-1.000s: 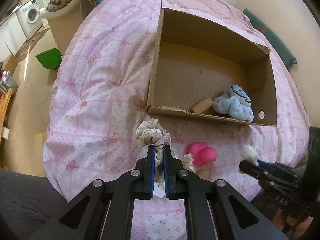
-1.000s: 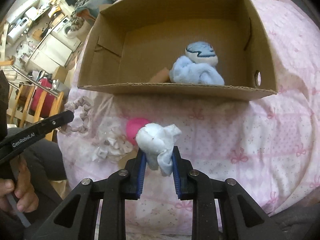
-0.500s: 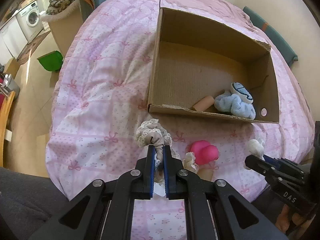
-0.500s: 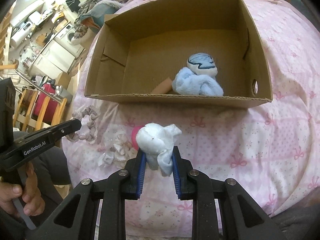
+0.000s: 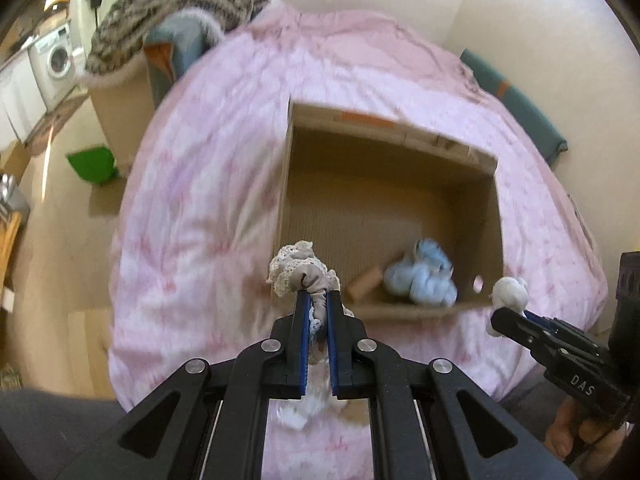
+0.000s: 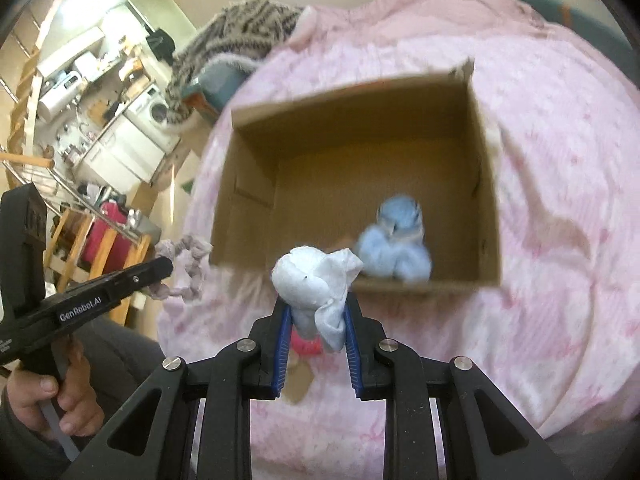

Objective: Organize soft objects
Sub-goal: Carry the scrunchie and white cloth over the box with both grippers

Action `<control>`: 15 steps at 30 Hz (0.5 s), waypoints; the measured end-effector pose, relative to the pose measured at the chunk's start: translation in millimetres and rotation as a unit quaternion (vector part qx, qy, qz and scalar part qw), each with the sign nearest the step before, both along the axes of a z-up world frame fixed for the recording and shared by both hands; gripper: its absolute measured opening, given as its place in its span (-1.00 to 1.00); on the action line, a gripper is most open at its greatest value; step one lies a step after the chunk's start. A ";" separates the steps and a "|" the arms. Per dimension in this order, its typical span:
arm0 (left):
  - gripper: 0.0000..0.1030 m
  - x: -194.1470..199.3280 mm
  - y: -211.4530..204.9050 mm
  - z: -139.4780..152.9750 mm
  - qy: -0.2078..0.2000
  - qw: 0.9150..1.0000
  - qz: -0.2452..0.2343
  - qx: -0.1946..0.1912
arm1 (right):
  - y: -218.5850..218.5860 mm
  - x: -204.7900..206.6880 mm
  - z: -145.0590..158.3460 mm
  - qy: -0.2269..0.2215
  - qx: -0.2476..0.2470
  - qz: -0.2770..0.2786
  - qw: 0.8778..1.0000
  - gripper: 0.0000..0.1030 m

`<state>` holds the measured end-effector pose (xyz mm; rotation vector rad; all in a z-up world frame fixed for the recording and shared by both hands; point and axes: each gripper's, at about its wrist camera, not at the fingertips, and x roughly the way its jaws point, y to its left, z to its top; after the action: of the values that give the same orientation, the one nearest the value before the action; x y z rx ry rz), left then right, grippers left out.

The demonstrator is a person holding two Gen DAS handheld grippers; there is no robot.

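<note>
While the cardboard box [image 5: 288, 184] sits open on the pink quilt [image 5: 192, 200], you hold both loads in the air on its near side. Your left gripper [image 5: 316, 300] is clamped tight on a lace-edged scrunchie [image 5: 298, 270] at the box's near left corner. Your right gripper [image 6: 316, 312] pinches a balled white sock [image 6: 310, 276] in front of its near wall. Inside, by that wall, lie a light blue plush [image 6: 394, 246] and a tan roll [image 5: 364, 280].

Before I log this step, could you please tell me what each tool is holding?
Left tool: closed on the lace-trimmed scrunchie.
Right tool: closed on the white sock bundle.
</note>
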<state>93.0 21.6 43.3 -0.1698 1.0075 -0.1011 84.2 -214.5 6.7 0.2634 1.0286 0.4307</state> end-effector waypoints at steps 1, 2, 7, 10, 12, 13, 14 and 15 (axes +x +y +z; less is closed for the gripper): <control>-0.86 6.8 -0.6 6.2 -0.011 1.000 -0.002 0.005 | -2.9 4.6 5.0 -0.005 0.001 -0.001 1.000 -0.49; -0.86 12.9 -1.6 11.1 -0.018 1.000 -0.003 0.009 | -5.6 9.5 9.5 -0.012 0.000 -0.003 1.000 -0.49; -0.86 44.4 -12.9 16.4 -0.036 0.999 -0.002 0.024 | -12.2 39.4 17.8 -0.026 -0.013 -0.010 1.000 -0.49; -0.86 65.3 -23.7 5.8 -0.036 0.999 -0.009 0.031 | -18.6 56.1 12.7 -0.027 -0.020 -0.024 0.999 -0.49; -0.86 74.3 -28.7 -2.5 -0.028 0.999 -0.009 0.037 | -22.9 66.2 5.4 -0.021 -0.023 -0.035 0.999 -0.49; -0.86 79.7 -31.2 -7.6 -0.024 0.999 -0.011 0.043 | -24.5 69.5 1.0 -0.019 -0.026 -0.041 0.999 -0.49; -0.86 83.0 -33.4 -11.4 -0.022 0.999 -0.012 0.047 | -26.9 72.3 -3.2 -0.016 -0.026 -0.046 0.998 -0.49; -0.86 86.9 -35.3 -16.4 -0.017 0.999 -0.013 0.050 | -29.8 75.1 -8.0 -0.012 -0.025 -0.052 0.998 -0.49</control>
<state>180.0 -13.7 26.8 -0.0644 0.9786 -0.0766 159.3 -244.3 -1.3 0.2655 0.9964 0.3121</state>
